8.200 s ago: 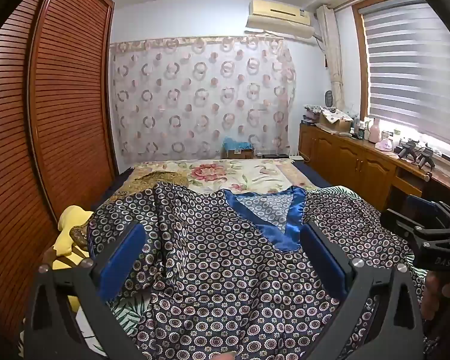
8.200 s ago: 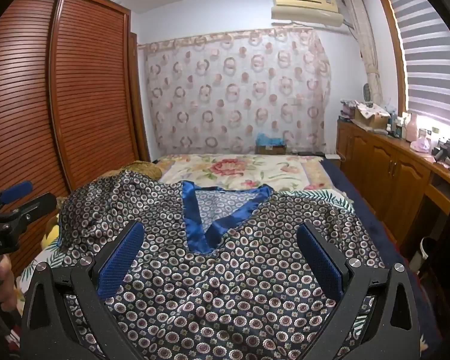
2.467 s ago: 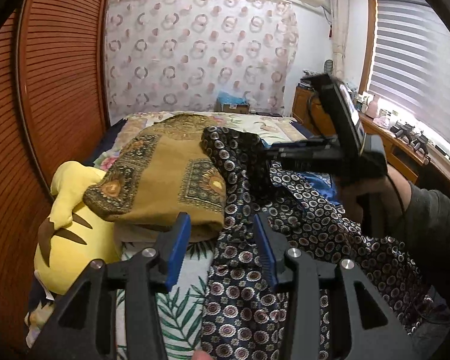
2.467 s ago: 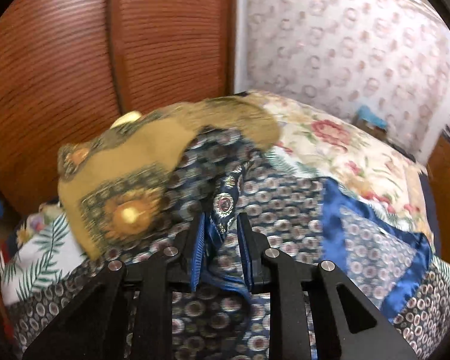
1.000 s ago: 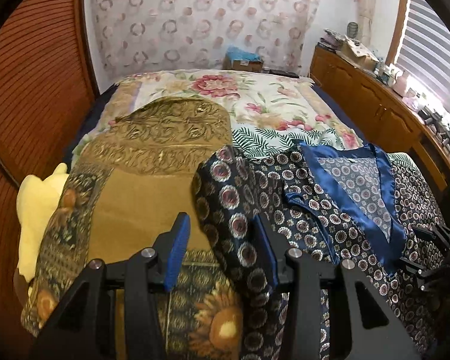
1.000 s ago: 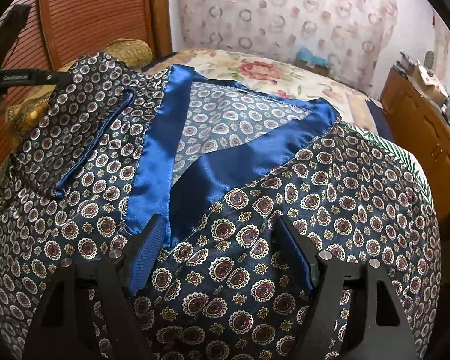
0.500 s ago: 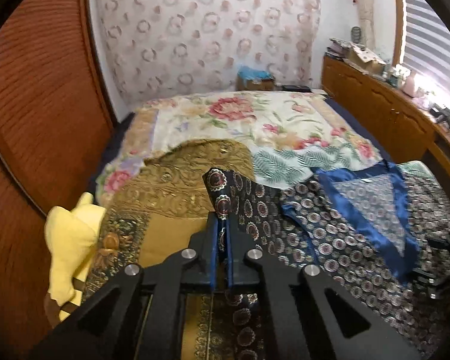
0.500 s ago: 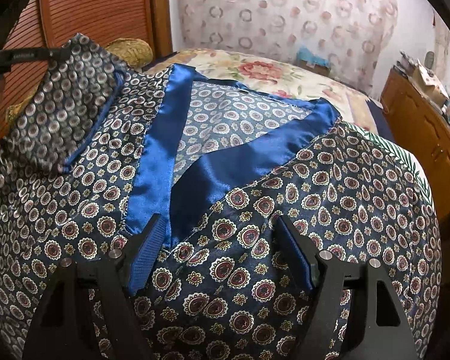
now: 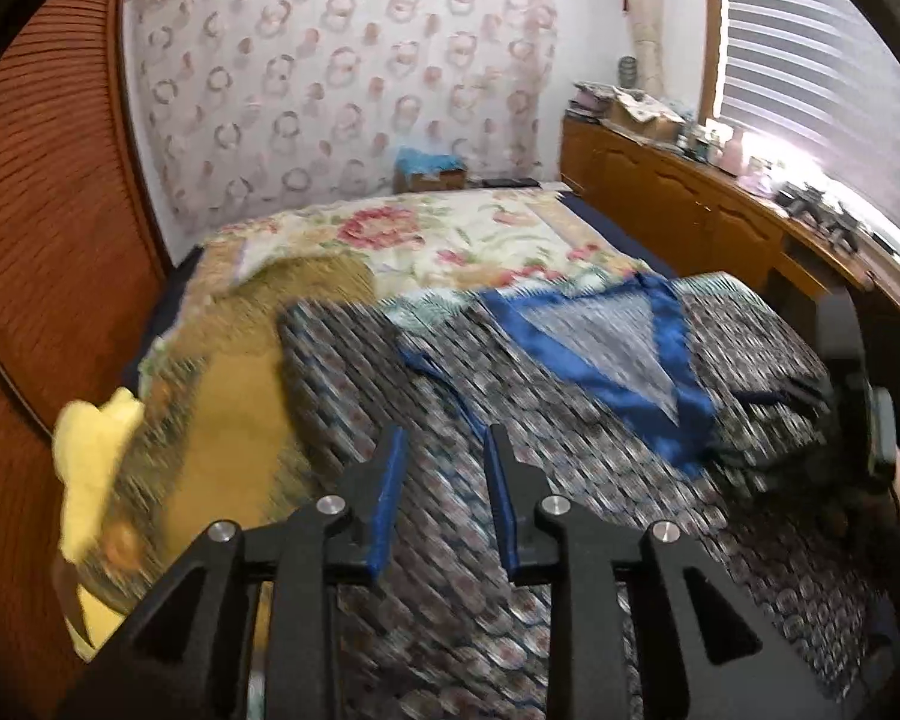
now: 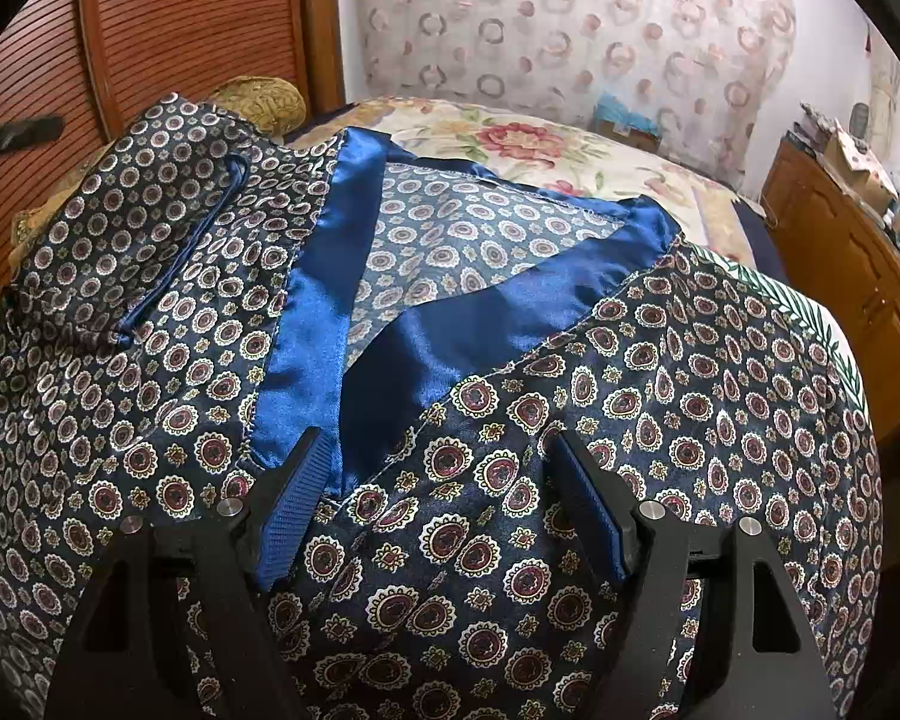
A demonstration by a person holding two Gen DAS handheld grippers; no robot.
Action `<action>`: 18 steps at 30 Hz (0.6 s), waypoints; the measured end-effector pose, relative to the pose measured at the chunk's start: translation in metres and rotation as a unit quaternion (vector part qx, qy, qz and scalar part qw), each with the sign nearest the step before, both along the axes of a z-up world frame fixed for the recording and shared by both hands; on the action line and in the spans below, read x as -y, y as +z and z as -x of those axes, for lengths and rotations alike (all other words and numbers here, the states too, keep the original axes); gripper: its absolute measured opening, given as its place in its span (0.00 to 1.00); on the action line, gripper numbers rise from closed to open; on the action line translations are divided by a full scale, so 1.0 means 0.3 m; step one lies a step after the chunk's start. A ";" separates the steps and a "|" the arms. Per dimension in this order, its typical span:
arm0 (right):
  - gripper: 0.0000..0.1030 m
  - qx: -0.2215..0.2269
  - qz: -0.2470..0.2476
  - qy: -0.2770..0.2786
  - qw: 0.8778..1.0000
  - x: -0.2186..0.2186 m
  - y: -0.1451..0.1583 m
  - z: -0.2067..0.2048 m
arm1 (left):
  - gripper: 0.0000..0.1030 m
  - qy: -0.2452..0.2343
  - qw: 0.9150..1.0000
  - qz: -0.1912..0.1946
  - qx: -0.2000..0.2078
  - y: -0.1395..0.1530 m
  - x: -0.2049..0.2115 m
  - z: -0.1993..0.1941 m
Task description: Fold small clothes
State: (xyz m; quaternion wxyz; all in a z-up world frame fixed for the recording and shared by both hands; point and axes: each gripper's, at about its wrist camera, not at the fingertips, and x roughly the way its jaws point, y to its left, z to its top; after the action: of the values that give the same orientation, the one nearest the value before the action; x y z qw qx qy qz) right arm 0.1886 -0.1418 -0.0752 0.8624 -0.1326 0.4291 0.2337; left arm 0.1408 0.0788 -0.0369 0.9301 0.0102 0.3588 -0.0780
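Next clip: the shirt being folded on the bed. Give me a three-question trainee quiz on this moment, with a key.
1. True or false: the right claw is clamped on the patterned shirt.
2. What colour is the satin neckline trim on the shirt? A) red B) blue C) white
3. In the left wrist view, what lies between the shirt and the yellow plush toy?

Key
1. False. Its jaws stand open over the shirt and pinch nothing.
2. B.
3. A mustard-gold garment, spread on the side of the bed nearest the wooden wardrobe.
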 end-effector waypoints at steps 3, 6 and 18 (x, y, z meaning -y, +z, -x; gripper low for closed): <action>0.75 0.000 0.001 0.000 1.000 0.000 0.000 0.001 | 0.25 -0.013 1.000 0.003 -0.013 -0.055 0.050 0.030; 0.75 0.000 0.001 0.000 1.000 0.000 0.000 0.000 | 0.25 -0.023 0.999 -0.003 -0.028 -0.109 0.106 0.038; 0.74 0.004 -0.033 -0.025 0.999 0.094 0.037 0.013 | 0.25 -0.037 0.997 0.005 -0.073 -0.224 0.169 0.007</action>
State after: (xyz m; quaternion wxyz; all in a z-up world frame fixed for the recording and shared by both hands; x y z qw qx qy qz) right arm 0.1846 -0.1699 -0.0640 0.8735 -0.0941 0.4208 0.2260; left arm 0.1388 0.0282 -0.1041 0.8979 0.0133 0.4249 -0.1145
